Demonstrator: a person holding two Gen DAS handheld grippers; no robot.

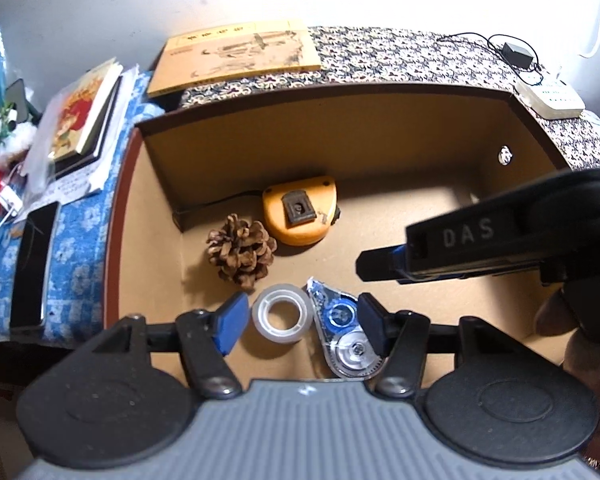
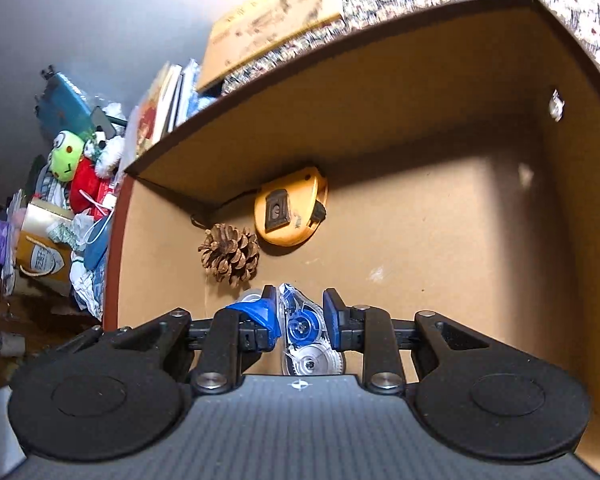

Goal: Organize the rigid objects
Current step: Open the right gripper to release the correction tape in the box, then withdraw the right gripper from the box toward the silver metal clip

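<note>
Correction tape point(image 2: 306, 328) lengthwise between claw fingers point(image 2: 332, 316)

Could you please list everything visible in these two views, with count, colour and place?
cardboard box: one, brown, open, centre
tape measure: one, orange, box floor by back wall
pine cone: one, brown, box floor, near tape measure
tape roll: one, clear, box floor, front
correction tape: one, clear and blue, beside tape roll
book: one, tan, behind box
phone: one, black, blue cloth, left
left hand-held gripper: one, open around both tapes
right hand-held gripper: one, open, straddling correction tape
</note>
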